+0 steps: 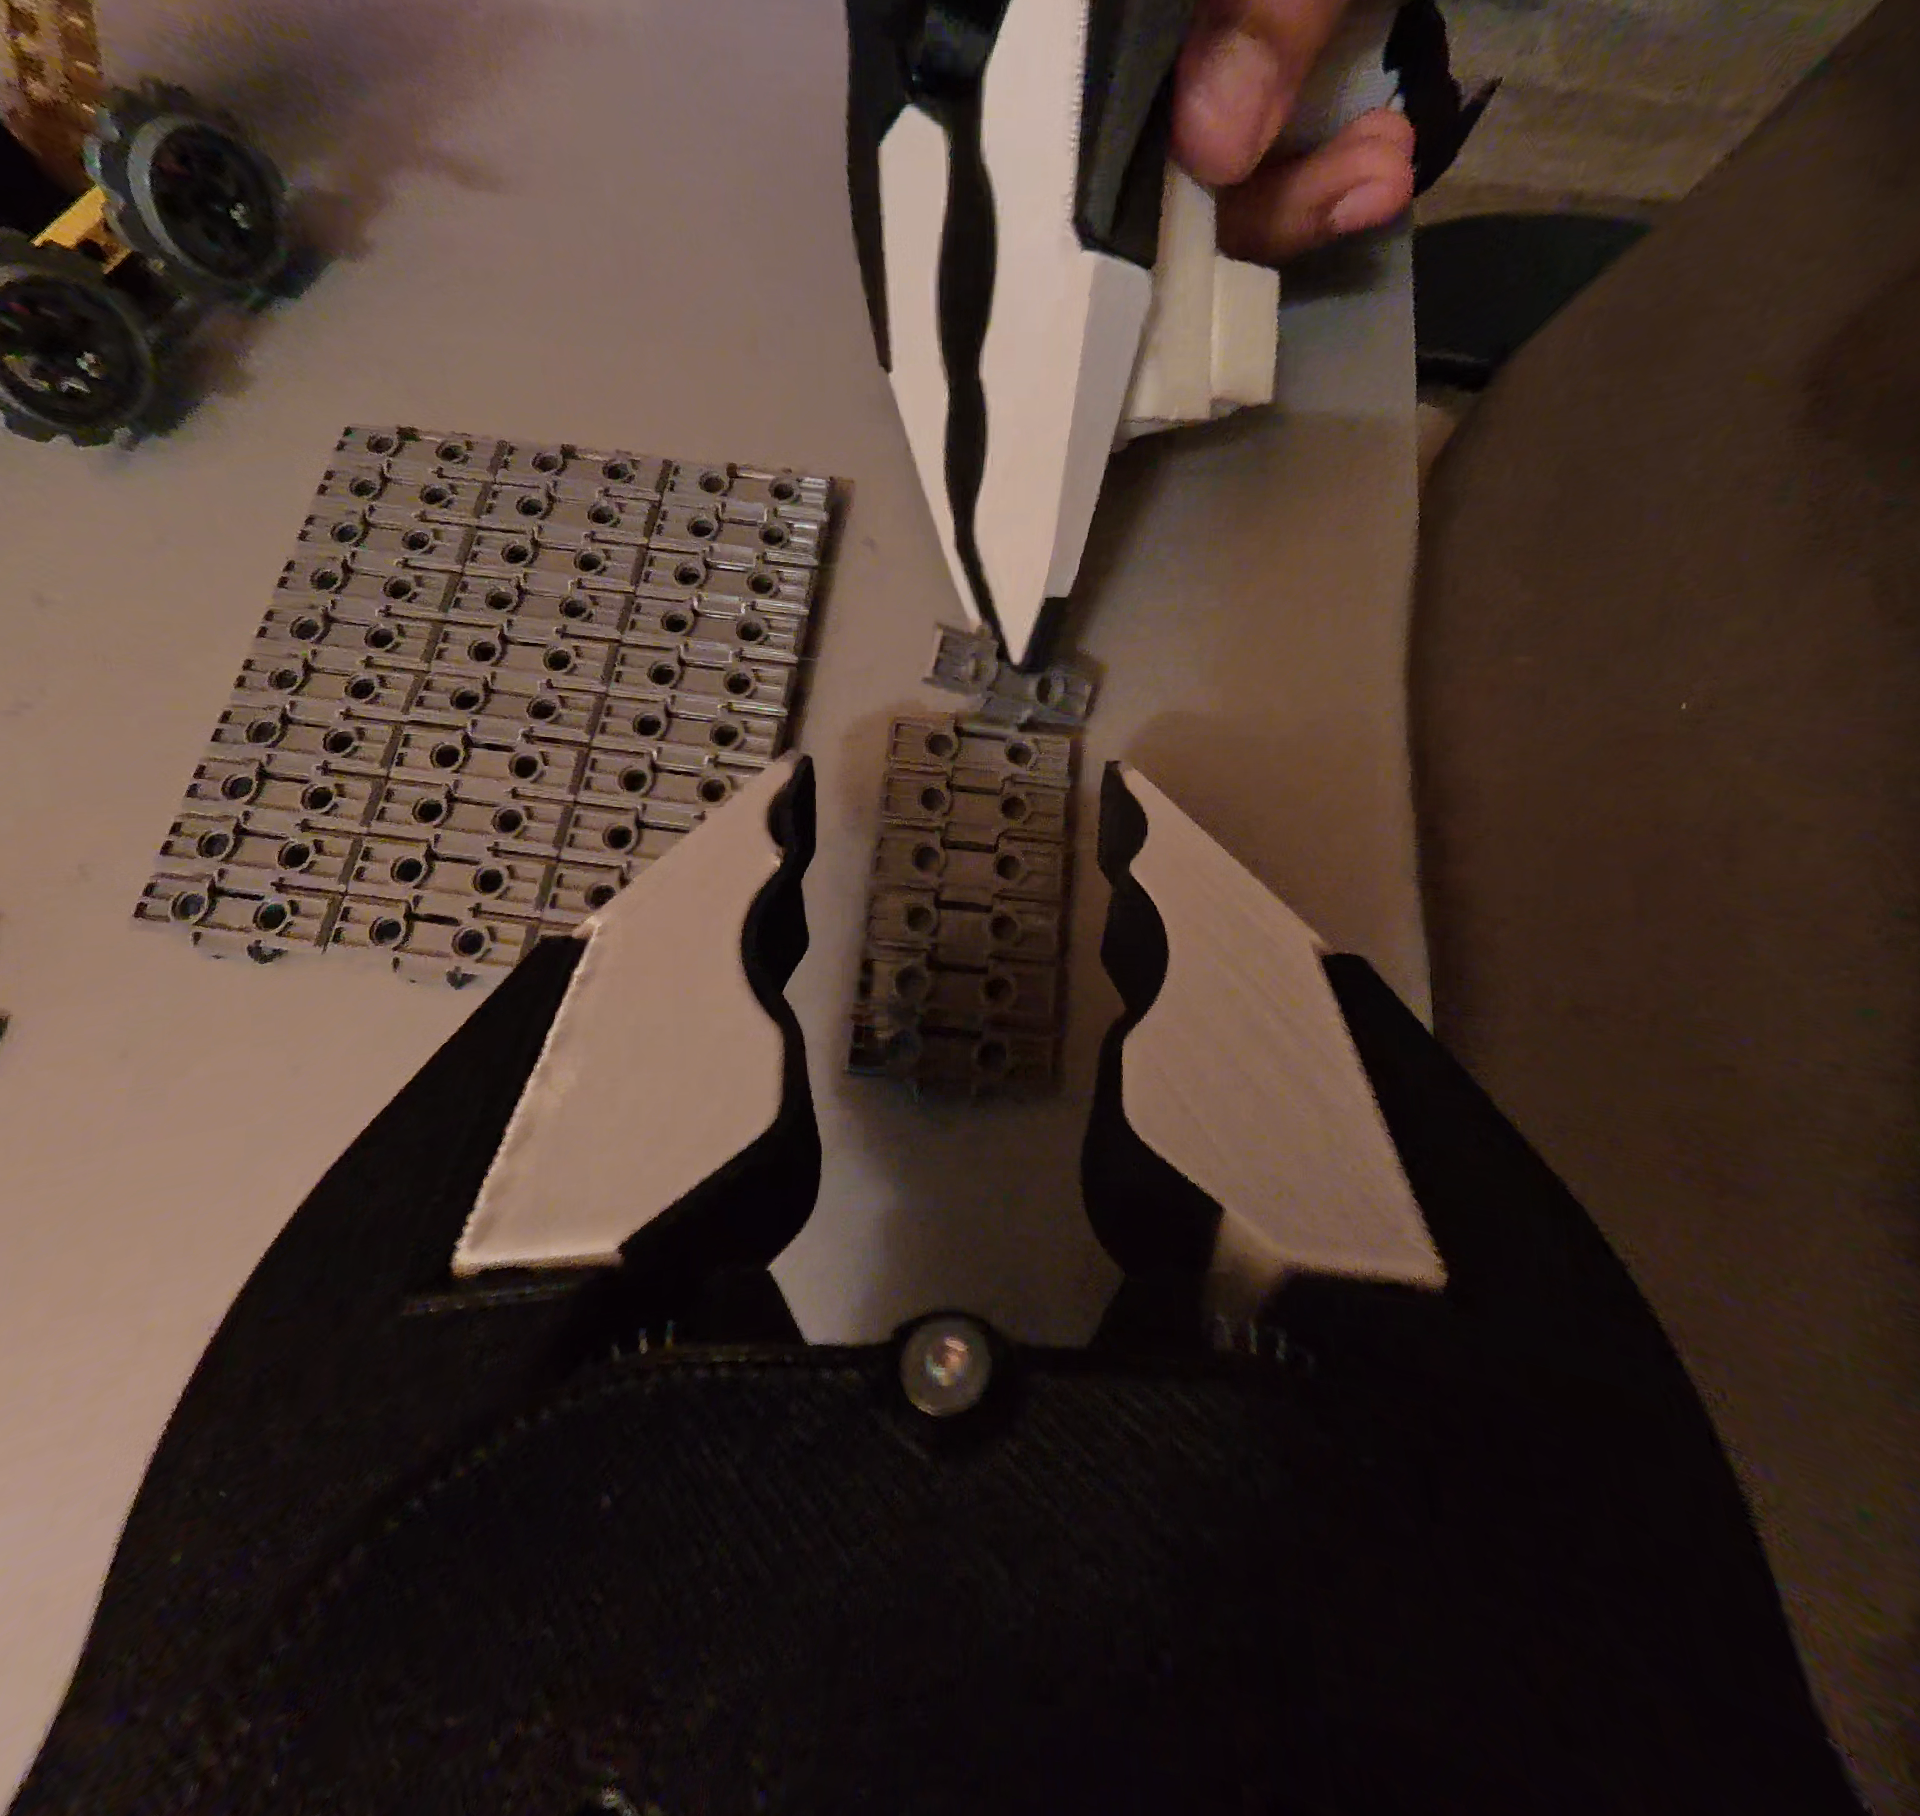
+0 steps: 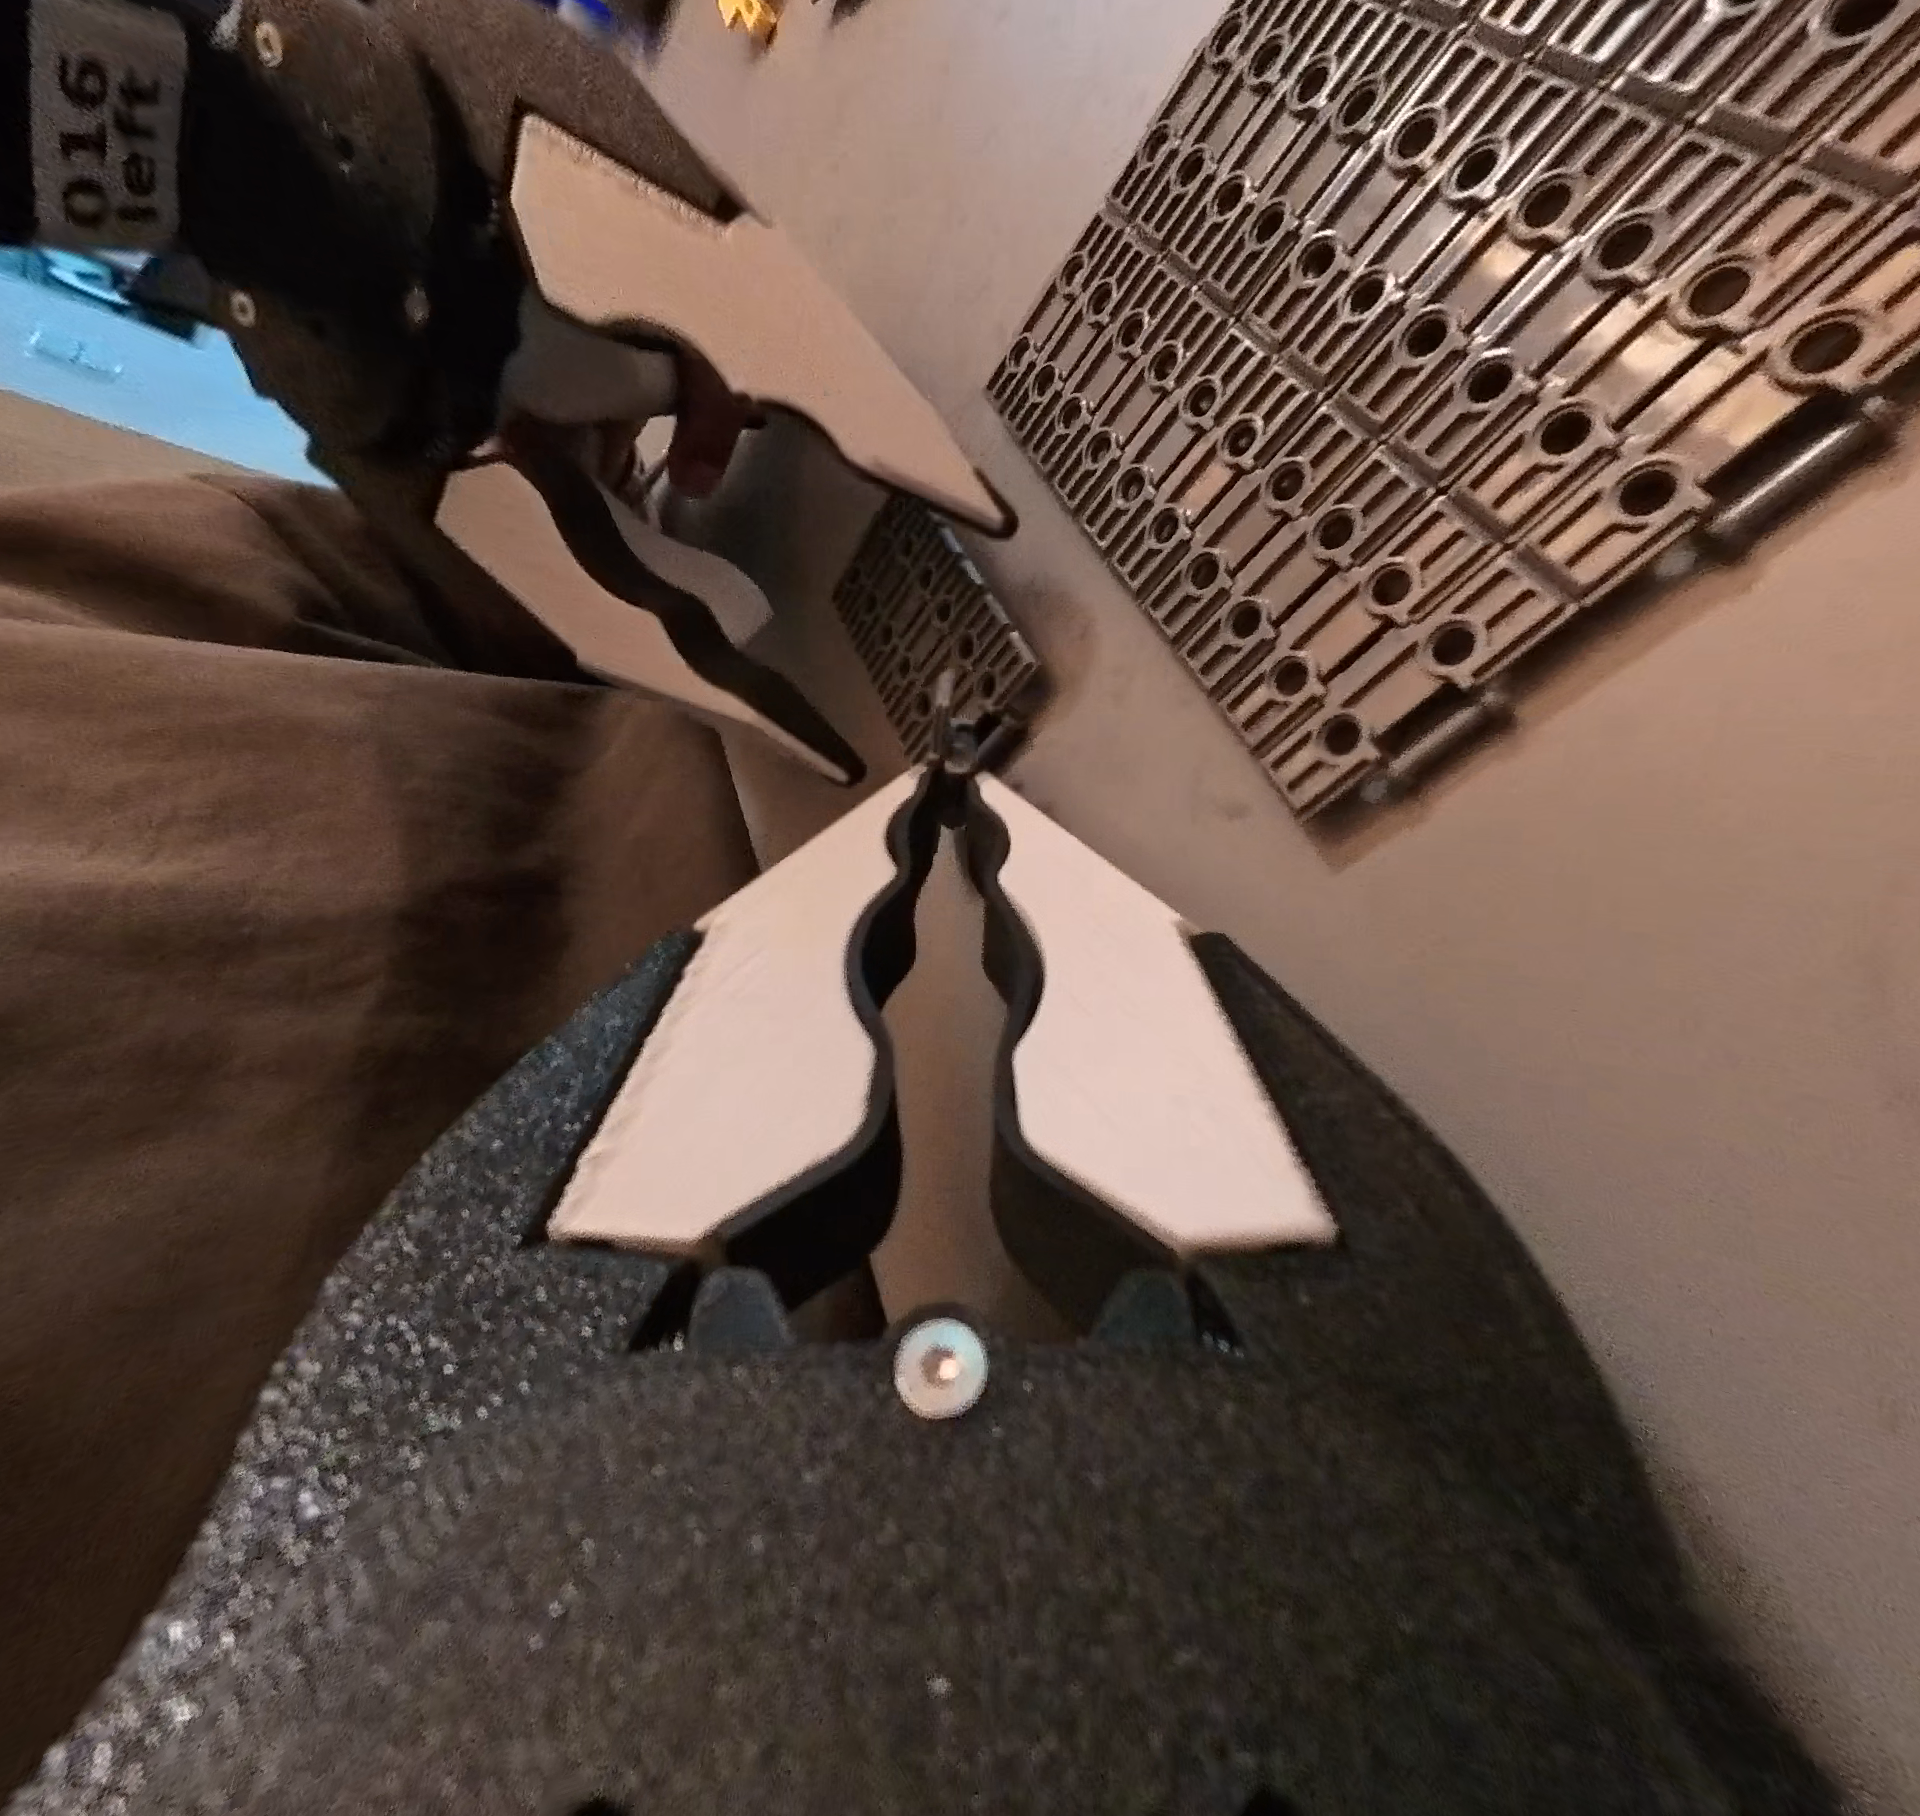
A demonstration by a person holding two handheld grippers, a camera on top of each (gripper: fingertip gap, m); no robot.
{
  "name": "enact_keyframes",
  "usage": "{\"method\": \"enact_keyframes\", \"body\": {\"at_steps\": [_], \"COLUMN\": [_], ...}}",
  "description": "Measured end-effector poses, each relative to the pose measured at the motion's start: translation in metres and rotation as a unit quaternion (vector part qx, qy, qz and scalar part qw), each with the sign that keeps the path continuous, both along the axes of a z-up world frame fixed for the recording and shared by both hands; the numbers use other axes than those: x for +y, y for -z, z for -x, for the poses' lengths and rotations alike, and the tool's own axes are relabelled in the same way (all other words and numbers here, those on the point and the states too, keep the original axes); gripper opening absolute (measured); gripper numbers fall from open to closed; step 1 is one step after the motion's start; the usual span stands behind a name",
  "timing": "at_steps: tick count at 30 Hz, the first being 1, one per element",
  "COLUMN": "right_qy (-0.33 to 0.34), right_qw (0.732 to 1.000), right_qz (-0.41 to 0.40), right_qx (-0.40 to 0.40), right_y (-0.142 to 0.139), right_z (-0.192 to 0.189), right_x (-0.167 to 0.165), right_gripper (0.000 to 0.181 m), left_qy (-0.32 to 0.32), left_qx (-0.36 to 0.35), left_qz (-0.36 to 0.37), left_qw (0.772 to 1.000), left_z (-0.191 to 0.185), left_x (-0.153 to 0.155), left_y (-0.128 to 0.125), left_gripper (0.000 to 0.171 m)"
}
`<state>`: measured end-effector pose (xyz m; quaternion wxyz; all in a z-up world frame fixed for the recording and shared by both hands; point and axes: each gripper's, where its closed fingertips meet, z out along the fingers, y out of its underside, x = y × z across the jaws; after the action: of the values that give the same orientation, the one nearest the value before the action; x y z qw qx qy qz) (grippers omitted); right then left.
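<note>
Both tools are built alike: the left gripper [image 1: 956,779] has a broad black body of grainy, ribbed plastic, with 1 silver screw [image 1: 943,1368] set in the middle of its front edge. From it spread 2 fingers [image 1: 665,1028] faced with flat white plates and lined inside with wavy black pads. The right gripper [image 2: 951,779] shows the same black shell, white plates and silver screw [image 2: 938,1369]. A pale label sits on the left one's housing [image 2: 104,145]. The person wears brown cloth [image 2: 312,779].

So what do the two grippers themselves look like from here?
Both look alike: the left gripper and right gripper have black textured bodies, white wedge-shaped fingers lined with wavy black pads, and a silver screw at the base. The left carries a grey label.
</note>
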<state>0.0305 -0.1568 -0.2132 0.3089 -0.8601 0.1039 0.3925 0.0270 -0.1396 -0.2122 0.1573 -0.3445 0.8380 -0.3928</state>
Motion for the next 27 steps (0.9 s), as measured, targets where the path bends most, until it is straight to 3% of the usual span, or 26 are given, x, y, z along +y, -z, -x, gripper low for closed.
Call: {"method": "enact_keyframes", "body": {"at_steps": [4,8,13,16,19,23,27], "right_qy": [0.000,-0.009,-0.041,-0.088,-0.176,-0.280,-0.328], "right_qw": [1.000,1.000,0.991,0.954,0.884,0.796,0.799], "right_qz": [0.013,0.023,-0.003,-0.057,-0.134,-0.189,-0.186], "right_qx": [0.005,-0.011,-0.131,-0.282,-0.413,-0.503,-0.469], "right_y": [0.003,0.002,-0.004,-0.009,-0.013,-0.008,-0.001], "right_z": [-0.001,-0.003,-0.011,-0.019,-0.013,-0.015,-0.012], "right_x": [0.002,0.000,-0.005,-0.001,0.001,0.004,0.007], "right_gripper": [0.004,0.022,0.032,0.038,0.042,0.036,0.037], "left_qy": [0.004,0.000,0.000,-0.002,-0.001,0.001,-0.004], "left_qx": [-0.002,-0.005,0.001,0.006,0.012,0.019,0.014], "left_qz": [-0.004,-0.014,-0.018,-0.014,-0.013,-0.016,-0.020], "left_qw": [1.000,1.000,1.000,1.000,1.000,1.000,1.000], "left_z": [0.003,0.003,0.003,0.003,0.003,0.003,0.002], "left_x": [-0.002,-0.001,-0.001,-0.001,-0.001,-0.001,0.000], "left_y": [0.004,0.005,0.008,0.008,0.009,0.011,0.011], "left_gripper": [0.051,0.049,0.048,0.048,0.048,0.048,0.047]}}
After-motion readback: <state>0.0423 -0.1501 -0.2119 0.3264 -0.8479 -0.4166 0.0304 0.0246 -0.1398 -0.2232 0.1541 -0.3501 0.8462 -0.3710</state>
